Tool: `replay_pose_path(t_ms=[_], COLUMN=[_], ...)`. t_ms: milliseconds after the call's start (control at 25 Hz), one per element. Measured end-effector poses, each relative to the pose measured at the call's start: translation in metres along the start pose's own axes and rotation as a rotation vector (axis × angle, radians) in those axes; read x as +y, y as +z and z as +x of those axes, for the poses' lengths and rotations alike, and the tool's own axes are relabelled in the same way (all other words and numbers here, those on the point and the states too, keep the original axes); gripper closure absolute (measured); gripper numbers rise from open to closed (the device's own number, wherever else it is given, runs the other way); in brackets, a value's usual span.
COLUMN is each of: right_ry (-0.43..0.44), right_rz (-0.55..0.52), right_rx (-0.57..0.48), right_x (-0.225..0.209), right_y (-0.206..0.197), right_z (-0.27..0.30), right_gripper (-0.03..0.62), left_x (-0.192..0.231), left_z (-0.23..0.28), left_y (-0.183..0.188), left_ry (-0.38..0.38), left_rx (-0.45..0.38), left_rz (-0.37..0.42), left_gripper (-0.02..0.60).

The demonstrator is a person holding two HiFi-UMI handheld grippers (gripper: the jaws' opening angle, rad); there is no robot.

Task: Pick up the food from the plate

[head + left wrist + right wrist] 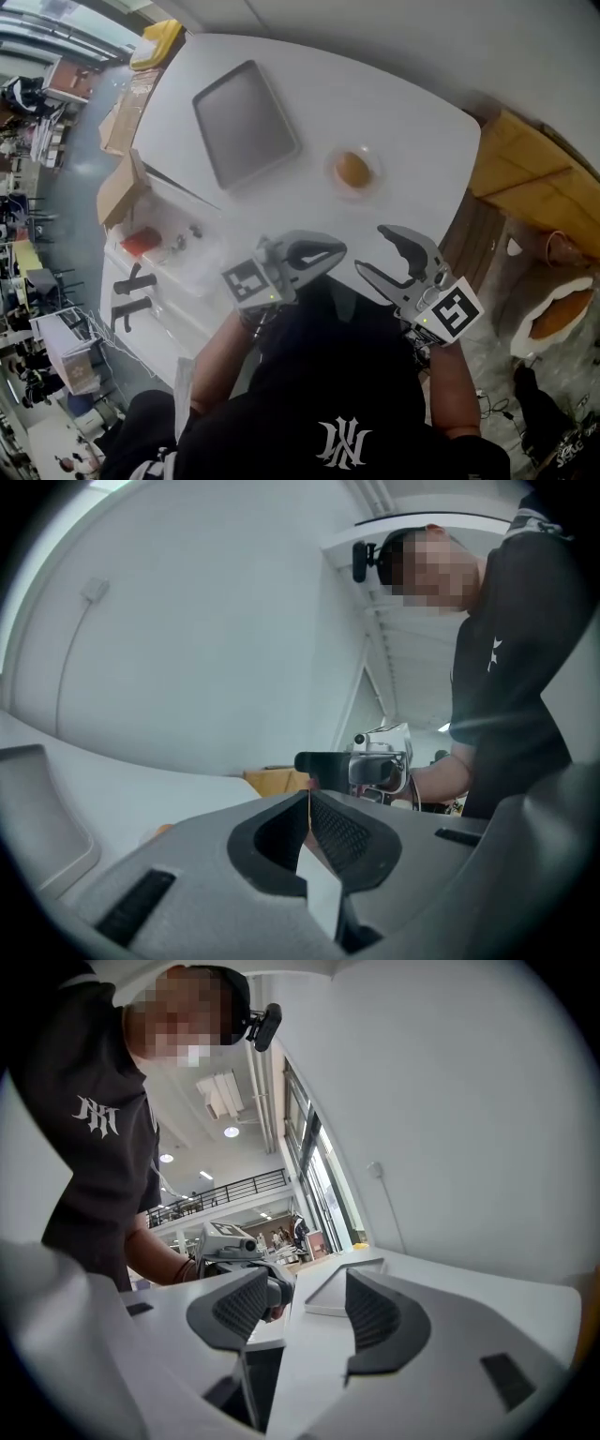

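- Head view: A white tabletop [412, 112] carries a grey tray [246, 122] and, to its right, a small plate [330, 176]. The food [353, 170], a round orange-brown piece, lies on the plate, untouched.
- Head view: Both tools are held low at the near edge of the tabletop, well apart from the plate. The left hand-held gripper [336, 251] has its jaws pressed together and carries nothing. The right hand-held gripper [372, 249] is just beside it, jaws spread and also empty. Their tips point toward each other.
- Left gripper view: The left hand-held gripper [309, 803] shows its two ribbed pads meeting along one thin line, with nothing caught between them. Beyond the tips the right hand-held gripper appears, held by the person's arm. A corner of the tray lies at the left edge.
- Right gripper view: The right hand-held gripper [307, 1293] has its jaws standing apart, with only bare tabletop and the tray's near corner seen through the gap. The left hand-held gripper shows just past the left jaw. Neither plate nor food can be made out here.
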State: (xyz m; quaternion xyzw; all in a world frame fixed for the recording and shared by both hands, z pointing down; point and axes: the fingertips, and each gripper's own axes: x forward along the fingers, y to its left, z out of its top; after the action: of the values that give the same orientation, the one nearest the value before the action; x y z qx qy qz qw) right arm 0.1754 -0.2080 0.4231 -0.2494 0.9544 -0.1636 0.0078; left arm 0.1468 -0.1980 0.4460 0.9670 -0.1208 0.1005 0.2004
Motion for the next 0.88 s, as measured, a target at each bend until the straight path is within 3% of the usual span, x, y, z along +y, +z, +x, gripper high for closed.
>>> replay_pose_path(t_ms=[320,680,880], right_ry=[-0.069,-0.218,-0.264], right_rz=[-0.001,-0.032,-0.062], right_rx=[0.099,0.246,0.369], right_x=[-0.066,-0.150,-0.184], right_y=[-0.036,-0.112,-0.164], right_z=[0.071,0.151,0.168], right_gripper=[0.293,0.210,0.206], left_x=[0.082,0.159,0.176], left_z=[-0.024,-0.034,-0.032], left_y=[-0.037,-0.086,-0.106], left_ry=[0.036,-0.027,-0.063], left_rx=[0.014,0.002,0.035], left_rz=[-0.034,-0.127,-0.125], left_gripper=[0.575,0.575,0.575])
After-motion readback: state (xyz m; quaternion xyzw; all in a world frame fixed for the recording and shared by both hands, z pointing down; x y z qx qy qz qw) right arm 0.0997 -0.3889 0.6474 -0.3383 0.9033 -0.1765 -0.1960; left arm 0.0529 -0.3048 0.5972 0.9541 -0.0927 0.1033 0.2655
